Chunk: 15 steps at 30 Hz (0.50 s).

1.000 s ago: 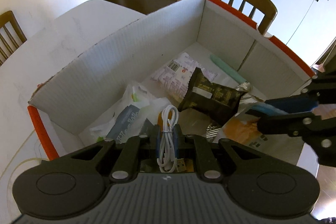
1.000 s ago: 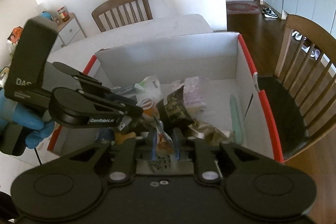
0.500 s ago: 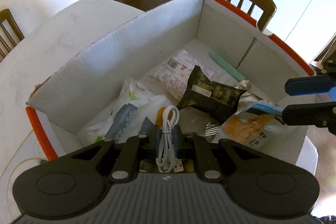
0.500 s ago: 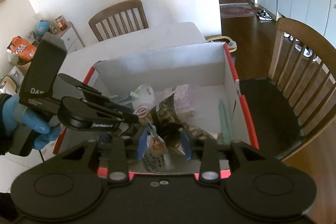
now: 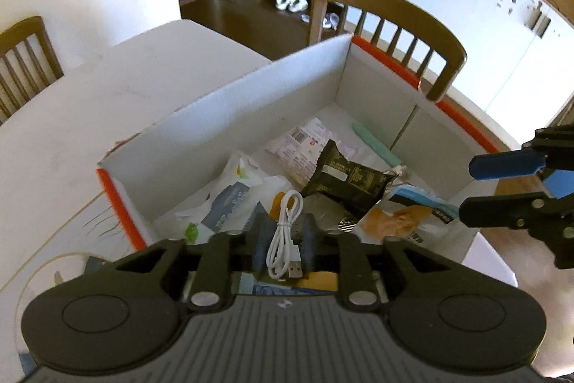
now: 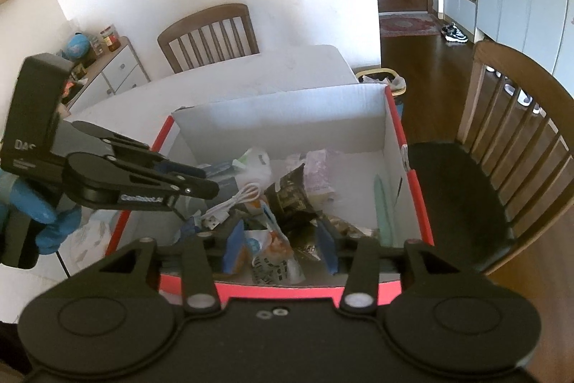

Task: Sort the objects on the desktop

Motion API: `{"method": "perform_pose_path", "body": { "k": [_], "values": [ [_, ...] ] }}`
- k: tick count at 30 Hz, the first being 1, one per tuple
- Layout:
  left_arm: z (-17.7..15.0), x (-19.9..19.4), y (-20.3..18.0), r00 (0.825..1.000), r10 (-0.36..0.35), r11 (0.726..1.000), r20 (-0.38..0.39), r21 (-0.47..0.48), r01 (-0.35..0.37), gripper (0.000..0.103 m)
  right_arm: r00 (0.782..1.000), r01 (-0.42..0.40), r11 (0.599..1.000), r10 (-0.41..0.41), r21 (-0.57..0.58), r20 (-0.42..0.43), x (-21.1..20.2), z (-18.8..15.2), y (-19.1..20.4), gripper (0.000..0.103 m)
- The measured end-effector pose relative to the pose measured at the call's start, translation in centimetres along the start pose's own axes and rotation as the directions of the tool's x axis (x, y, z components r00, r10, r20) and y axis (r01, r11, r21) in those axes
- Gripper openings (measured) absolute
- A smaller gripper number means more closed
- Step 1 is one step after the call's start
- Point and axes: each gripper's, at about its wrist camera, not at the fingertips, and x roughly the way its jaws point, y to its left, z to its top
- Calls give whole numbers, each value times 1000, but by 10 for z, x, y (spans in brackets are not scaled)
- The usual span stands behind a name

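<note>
A white cardboard box with a red rim (image 5: 229,117) (image 6: 412,174) stands on the white table and holds several snack packets. My left gripper (image 5: 283,232) is shut on a coiled white USB cable (image 5: 283,236) above the box's near side; the cable also shows in the right wrist view (image 6: 229,203). My right gripper (image 6: 281,243) is open above the box's near rim, with an orange and white snack bag (image 6: 272,257) (image 5: 398,218) lying below it in the box. A black packet (image 5: 344,178) and a teal stick (image 5: 376,146) lie in the box.
Wooden chairs stand by the table (image 5: 387,34) (image 6: 520,131) (image 6: 211,34). A white table surface (image 5: 89,117) stretches left of the box. A small bin (image 6: 380,81) sits on the floor beyond the table. A cabinet with clutter (image 6: 104,67) is at the far left.
My right gripper has opened, let go of the orange and white snack bag into the box, and pulled back and up. My left gripper has also lifted with the cable.
</note>
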Motion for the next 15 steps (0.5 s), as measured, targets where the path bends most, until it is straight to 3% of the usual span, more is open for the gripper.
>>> {"method": "perform_pose_path", "body": {
  "k": [1, 3, 5, 10, 12, 15],
  "values": [
    [-2, -5, 0, 1000, -1, 1000, 12, -4, 1, 33, 1000, 1, 1000, -1, -5, 0, -1, 0, 1, 50],
    [-4, -14, -1, 1000, -6, 1000, 28, -10, 6, 55, 1000, 3, 1000, -3, -11, 1, -3, 1, 3, 51],
    [-7, -25, -4, 999, -8, 1000, 49, -9, 9, 65, 1000, 0, 1000, 0, -20, 3, -5, 1, 6, 52],
    [-12, -45, -8, 996, -13, 999, 84, -29, 16, 65, 1000, 1, 999, -1, -37, 7, -10, 2, 11, 54],
    [-14, -51, -9, 996, -14, 999, 93, -40, 18, 65, 1000, 3, 999, -3, -44, 12, -12, 2, 12, 61],
    [-18, -59, -9, 995, -9, 999, 102, -50, 14, 71, 1000, 2, 998, 0, -55, 22, -15, 3, 15, 65]
  ]
}}
